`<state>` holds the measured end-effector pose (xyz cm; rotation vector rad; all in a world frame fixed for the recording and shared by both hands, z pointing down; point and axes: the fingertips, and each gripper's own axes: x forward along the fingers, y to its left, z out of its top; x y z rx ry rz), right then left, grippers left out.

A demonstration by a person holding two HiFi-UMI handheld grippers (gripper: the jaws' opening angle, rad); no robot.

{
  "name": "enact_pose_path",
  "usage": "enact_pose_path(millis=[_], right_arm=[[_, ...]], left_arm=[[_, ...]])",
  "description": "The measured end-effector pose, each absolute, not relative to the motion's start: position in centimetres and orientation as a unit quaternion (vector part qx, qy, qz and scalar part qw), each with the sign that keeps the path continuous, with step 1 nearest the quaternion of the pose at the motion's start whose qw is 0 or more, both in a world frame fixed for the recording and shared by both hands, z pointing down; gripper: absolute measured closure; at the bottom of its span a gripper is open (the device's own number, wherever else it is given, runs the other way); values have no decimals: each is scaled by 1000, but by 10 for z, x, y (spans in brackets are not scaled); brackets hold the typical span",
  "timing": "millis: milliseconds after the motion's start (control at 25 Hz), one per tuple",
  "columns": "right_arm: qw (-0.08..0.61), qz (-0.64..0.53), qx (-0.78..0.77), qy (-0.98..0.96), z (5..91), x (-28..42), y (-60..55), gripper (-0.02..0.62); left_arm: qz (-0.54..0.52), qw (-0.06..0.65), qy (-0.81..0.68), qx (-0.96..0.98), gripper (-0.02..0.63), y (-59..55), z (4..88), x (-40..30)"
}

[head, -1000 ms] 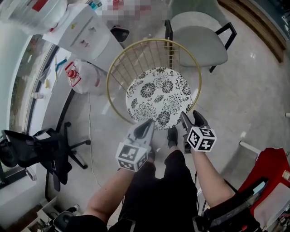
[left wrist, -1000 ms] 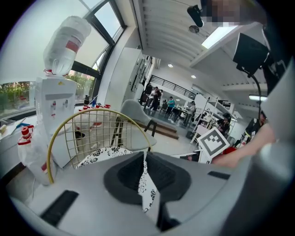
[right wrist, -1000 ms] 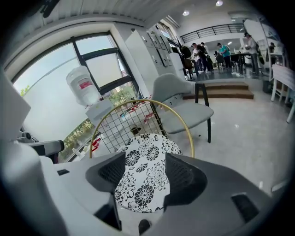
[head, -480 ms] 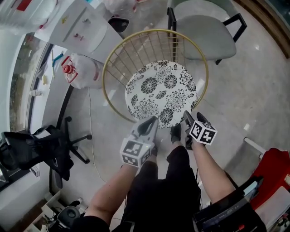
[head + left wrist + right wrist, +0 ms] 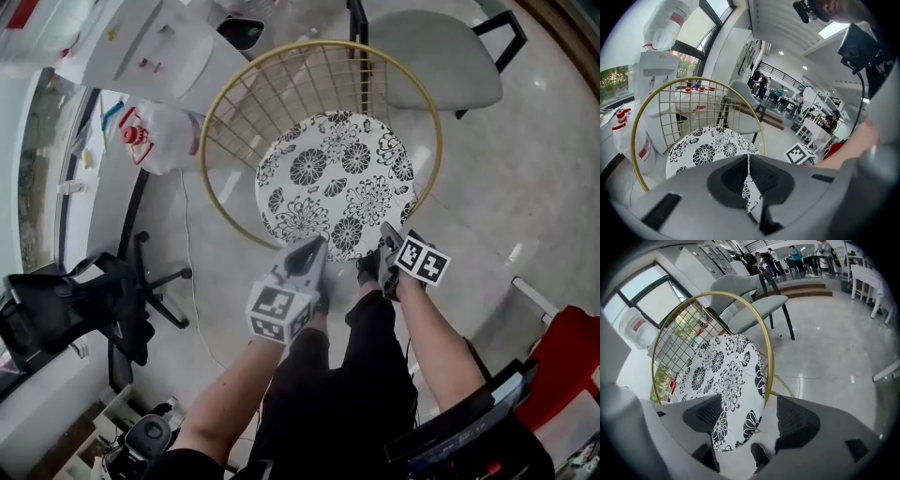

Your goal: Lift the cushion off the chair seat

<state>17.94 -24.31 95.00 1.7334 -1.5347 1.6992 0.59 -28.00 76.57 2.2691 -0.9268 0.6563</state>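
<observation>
Right gripper [image 5: 387,234]: jaws wide and opening. The near edge of the cushion [image 5: 333,183] shows in the gap, pads clear of it. Left gripper [image 5: 312,248]: jaws closed to a slit, nothing clamped, tip just short of the cushion edge at 7 o'clock.

Cushion: round, black-on-white floral, flat on the seat inside the chair's gold hoop [image 5: 769,362].

Writing: none legible. Only the square markers on the cubes [image 5: 421,262] can be made out.

Room: bare floor [image 5: 506,187] from 3 to 5 o'clock. Grey chair [image 5: 441,61] at 1 o'clock, black office chair [image 5: 89,305] at 8 o'clock.
</observation>
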Motion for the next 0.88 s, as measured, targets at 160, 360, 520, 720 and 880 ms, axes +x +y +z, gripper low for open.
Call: enact_pose_path(millis=[160,360,520,720,880], right_arm=[[137,599,593,-520,968,175,-245,224],[139,612,597,-500,988,176,-246,224],[139,622,598,-486,1006,175,-245,224],[139,628,599,-477,1020,177,-245,224],[141,629,597,-477,1020,177,-245,224]], left_arm=[[254,296,-345,854,597,-281,771,6],[252,294,-340,857,597,-282,773,7],[259,295,-336,856,597,-282,777,5],[263,294,-336,855,597,-279,782,2],[260,300,-337,854,597,-280,781,4]])
